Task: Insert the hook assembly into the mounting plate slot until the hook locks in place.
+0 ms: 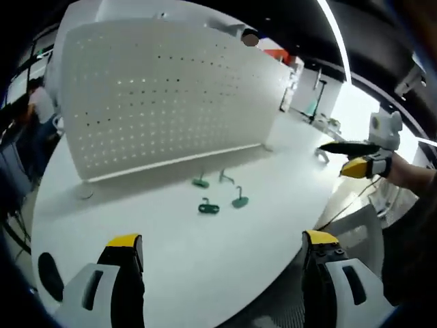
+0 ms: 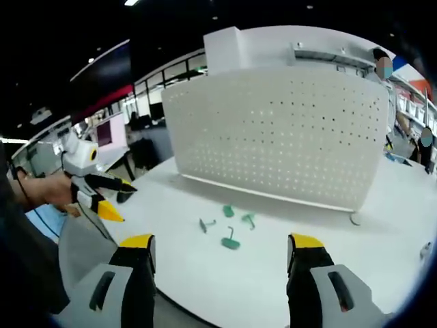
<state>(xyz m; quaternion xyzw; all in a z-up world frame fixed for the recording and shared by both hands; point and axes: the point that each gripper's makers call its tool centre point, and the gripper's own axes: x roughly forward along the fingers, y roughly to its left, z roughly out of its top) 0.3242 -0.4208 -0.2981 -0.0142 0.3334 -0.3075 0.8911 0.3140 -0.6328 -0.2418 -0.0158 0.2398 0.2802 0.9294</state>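
A round white table (image 1: 171, 260) carries an upright white pegboard panel (image 1: 164, 96) — the mounting plate — standing along its far side. On the tabletop in front of the panel lie four small hook pieces close together: a green hook (image 1: 209, 207) nearest the edge, a second green hook (image 1: 240, 200) just beside it, a third green hook (image 1: 201, 182) closer to the panel, and a grey metal hook (image 1: 226, 178). The left gripper (image 1: 222, 249) hangs over the near edge, jaws wide apart and empty. The right gripper (image 2: 222, 249) — likewise spread wide — holds nothing.
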